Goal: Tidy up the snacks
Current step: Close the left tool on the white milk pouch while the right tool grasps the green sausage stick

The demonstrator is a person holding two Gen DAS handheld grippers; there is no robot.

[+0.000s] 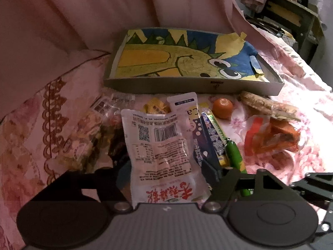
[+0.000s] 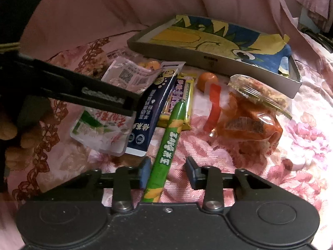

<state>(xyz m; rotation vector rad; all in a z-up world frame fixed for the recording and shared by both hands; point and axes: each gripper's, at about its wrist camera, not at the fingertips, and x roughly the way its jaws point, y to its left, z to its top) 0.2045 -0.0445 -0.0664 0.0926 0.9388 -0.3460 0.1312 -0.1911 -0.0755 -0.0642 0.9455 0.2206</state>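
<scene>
The coming lift turns on how each snack lies against the jaws around it. For the right hand-held gripper [image 2: 168,169], the green stick snack [image 2: 166,145] runs lengthwise straight away from it, its near end passing down between the fingers and its far end leaning slightly to the right toward the tray [image 2: 208,62] beyond. That long axis crosses the closing direction squarely, so a pinch should meet the stick's narrow width. The jaws are not yet clenched: the left finger [image 2: 144,170] sits against the stick's side, while the right finger [image 2: 192,170] stands clear of it with pink bed cover [image 2: 229,166] showing in the gap, so the stick sits off-centre, toward the left finger. It is likely to be nudged sideways before it is caught. The navy sachet [image 2: 149,108] lies just to the left of the stick and ahead of the fingers, apparently outside their closing path. The left hand-held gripper [image 1: 164,166] straddles the white pouch [image 1: 162,145], which lies flat directly ahead of it, its long axis also running away toward the tray. This pouch fills nearly the whole span between the fingers. Its right edge is just beside the right finger, the left finger is in shadow, and I cannot tell whether the pads press on it. Each snack is nearest the hand already over it.
</scene>
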